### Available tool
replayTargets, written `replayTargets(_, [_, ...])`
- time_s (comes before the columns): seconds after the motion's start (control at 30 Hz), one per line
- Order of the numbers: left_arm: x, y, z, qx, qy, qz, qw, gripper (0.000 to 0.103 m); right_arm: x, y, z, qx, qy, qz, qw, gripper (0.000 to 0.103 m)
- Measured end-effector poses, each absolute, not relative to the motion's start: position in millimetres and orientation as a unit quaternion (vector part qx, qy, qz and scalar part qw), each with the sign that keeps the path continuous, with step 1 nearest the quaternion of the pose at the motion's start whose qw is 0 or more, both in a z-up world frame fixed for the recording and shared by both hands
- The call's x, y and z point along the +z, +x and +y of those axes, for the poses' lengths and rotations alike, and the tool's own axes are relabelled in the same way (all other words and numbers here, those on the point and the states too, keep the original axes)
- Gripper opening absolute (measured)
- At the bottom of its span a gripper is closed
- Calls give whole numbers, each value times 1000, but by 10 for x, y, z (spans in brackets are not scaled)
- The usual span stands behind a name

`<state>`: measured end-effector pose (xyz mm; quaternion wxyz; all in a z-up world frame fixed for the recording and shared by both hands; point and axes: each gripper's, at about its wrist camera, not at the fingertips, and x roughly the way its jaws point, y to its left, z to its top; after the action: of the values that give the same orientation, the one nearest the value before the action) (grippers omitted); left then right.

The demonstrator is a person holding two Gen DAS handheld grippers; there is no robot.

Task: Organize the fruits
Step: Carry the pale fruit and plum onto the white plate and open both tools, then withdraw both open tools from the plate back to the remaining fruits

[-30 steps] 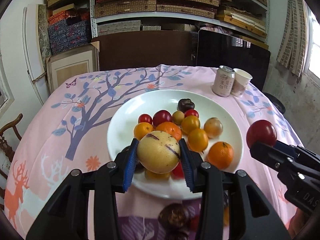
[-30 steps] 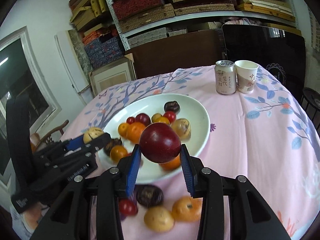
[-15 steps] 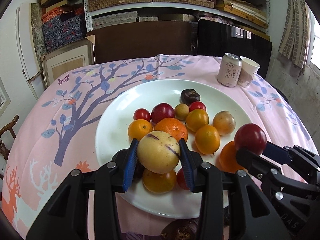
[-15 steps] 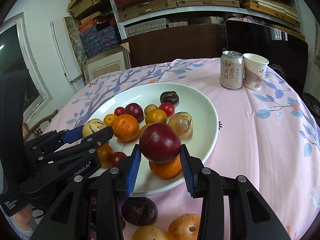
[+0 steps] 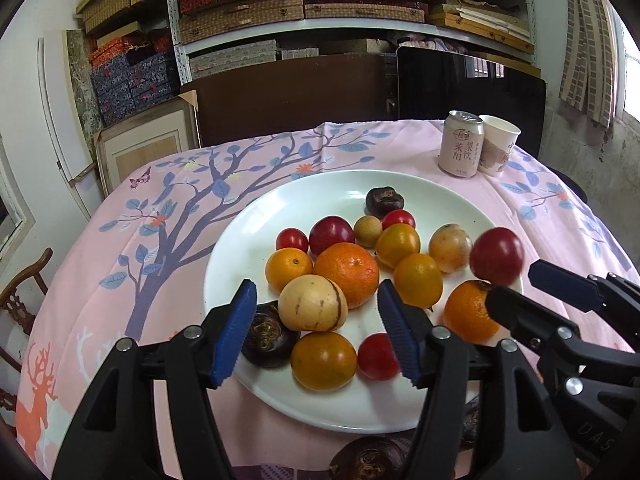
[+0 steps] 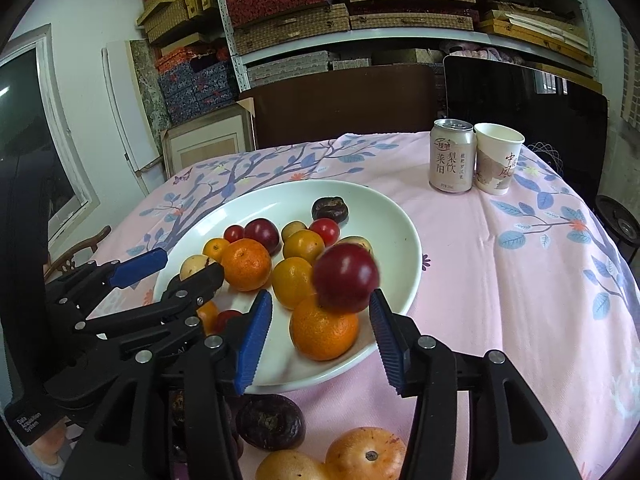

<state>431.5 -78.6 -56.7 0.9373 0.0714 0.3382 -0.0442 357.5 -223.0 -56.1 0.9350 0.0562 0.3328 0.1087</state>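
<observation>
- Your left claw [image 5: 314, 330] stands wide open over the near-left rim of the white plate [image 5: 256, 240], gripping nothing.
- Between its blue pads [image 5: 234, 334] but touching neither, the pale yellow fruit [image 5: 313, 303] lies on the plate, leaning against the big orange [image 5: 346, 274] behind it.
- Just left of that fruit sits a dark brown fruit [image 5: 267, 339], with a yellow-orange one [image 5: 323, 361] and a small red one [image 5: 378, 357] in front.
- Your right claw [image 6: 316, 338] is spread wide too, holding nothing.
- The dark red plum [image 6: 346, 278] appears just beyond its tips, above an orange [image 6: 323, 330] at the plate's near-right edge; it looks blurred, and I cannot tell whether it rests on that orange or is in the air.
- Below the right claw, off the plate, a dark fruit [image 6: 269, 422] and two orange-yellow fruits [image 6: 366, 454] lie on the pink tabletop [image 6: 520, 280].
- Far right, a drink can [image 6: 452, 156] and a paper cup [image 6: 498, 158] stand side by side.
</observation>
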Motion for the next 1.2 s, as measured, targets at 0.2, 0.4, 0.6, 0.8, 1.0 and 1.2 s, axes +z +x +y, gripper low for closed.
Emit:
replayTargets(0.2, [-540,4266,-793,-41,77,331,939,67,-521,3555,-2277,108,60,328,937,52])
replayTargets(0.4, [-510,4209,-798,-39,81,324,942,70,-475,3524,-2327,109,71,323,937,52])
replayTargets(0.6, [-477,4122,-786,-43,82,322,942,71,-443,3467,-2348,111,74,319,938,53])
replayTargets(0.8, [-415,3900,-609,-54,51,321,944,89,-421,3289,-2373,113,80,309,941,61])
replayTargets(1.0, [-601,3563,-338,-44,27,357,933,93,-518,2996,-2465,107,83,315,939,66])
replayTargets(1.2, [-743,3177,-275,-52,30,374,926,93,-555,2737,-2658,91,108,308,941,76])
